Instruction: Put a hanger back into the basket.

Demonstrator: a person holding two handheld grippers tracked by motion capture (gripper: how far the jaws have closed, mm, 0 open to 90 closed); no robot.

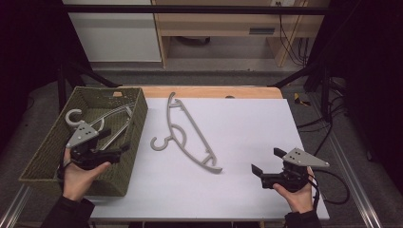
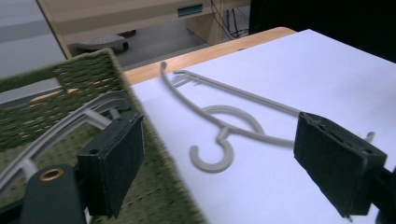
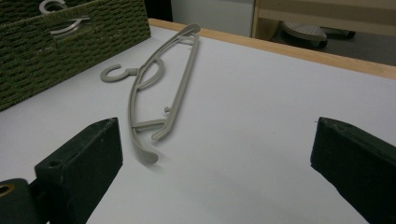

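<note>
A grey plastic hanger (image 1: 190, 128) lies flat on the white table top (image 1: 252, 123), its hook pointing towards the basket. A second grey hanger (image 1: 114, 114) lies inside the green woven basket (image 1: 47, 156) at the left. My left gripper (image 1: 116, 140) hovers open over the basket's near right side, nothing between its jaws. In the left gripper view the open gripper (image 2: 224, 158) frames the table hanger (image 2: 211, 168) beyond the basket wall (image 2: 84, 70). My right gripper (image 1: 266, 160) is open near the front right, pointing left; its view (image 3: 217, 163) faces the hanger (image 3: 184, 79).
A wooden table edge (image 1: 214, 91) runs along the back of the white surface. Beyond it stand a wooden cabinet (image 1: 223, 28) and cables on the floor. The basket (image 3: 70, 46) takes up the left edge of the table.
</note>
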